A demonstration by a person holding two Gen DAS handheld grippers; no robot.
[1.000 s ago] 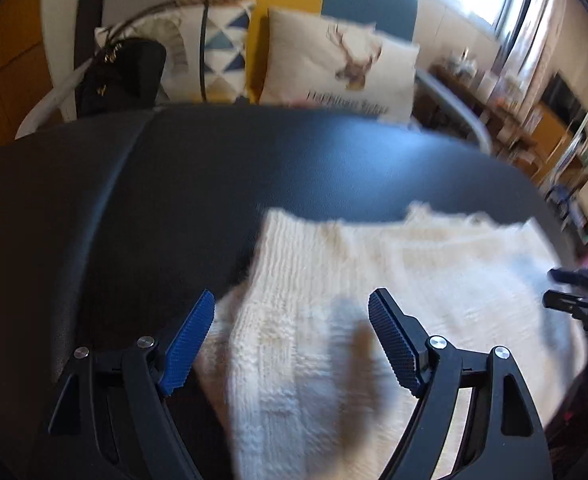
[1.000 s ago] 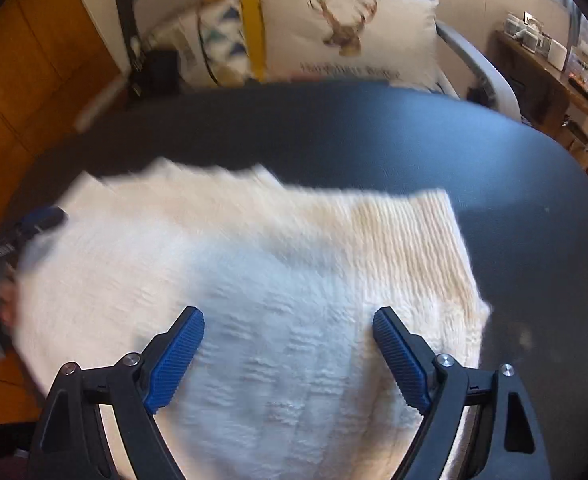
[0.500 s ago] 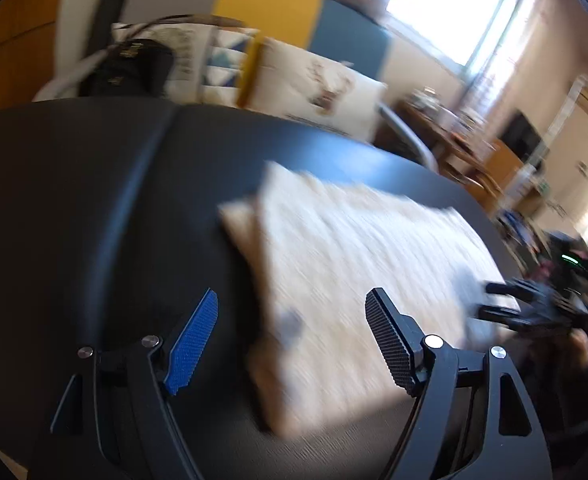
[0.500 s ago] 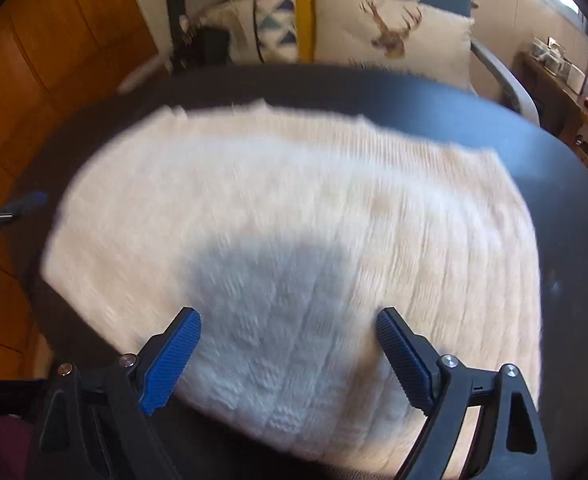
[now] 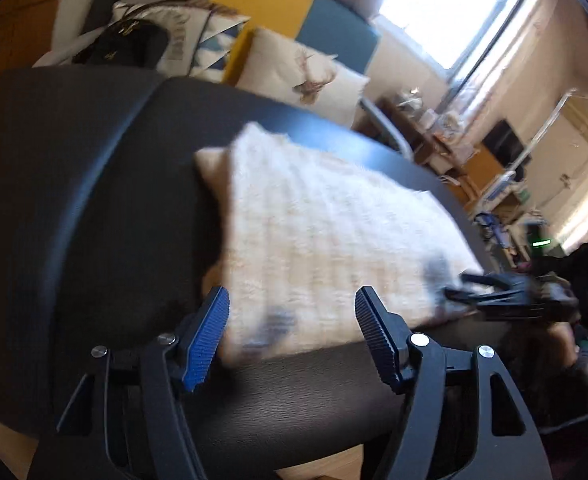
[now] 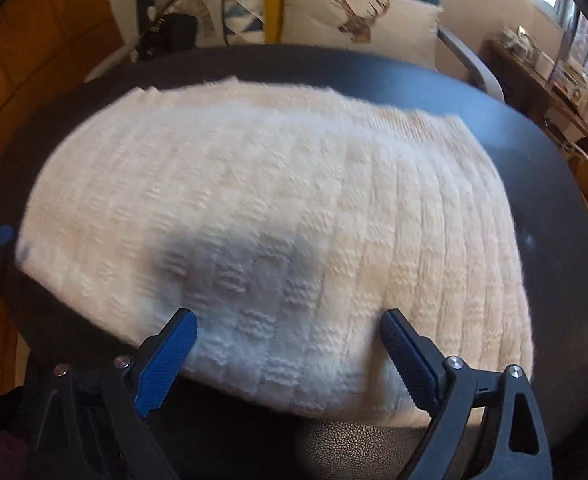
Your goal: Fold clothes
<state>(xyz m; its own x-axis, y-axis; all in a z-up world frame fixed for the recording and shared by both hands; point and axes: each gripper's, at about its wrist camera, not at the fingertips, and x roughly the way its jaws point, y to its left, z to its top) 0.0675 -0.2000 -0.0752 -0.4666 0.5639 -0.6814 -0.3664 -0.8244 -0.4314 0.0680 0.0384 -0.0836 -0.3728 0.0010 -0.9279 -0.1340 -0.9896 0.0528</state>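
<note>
Both spread: left gripper (image 5: 291, 320) | right gripper (image 6: 289, 338) | sweater (image 6: 273, 220) between, ahead.

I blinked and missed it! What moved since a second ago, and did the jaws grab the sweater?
Both grippers, left and right, pulled back toward the sweater's near edge. Nothing was grabbed or let go; the jaws stayed open. The sweater still lies folded on the black table.
</note>
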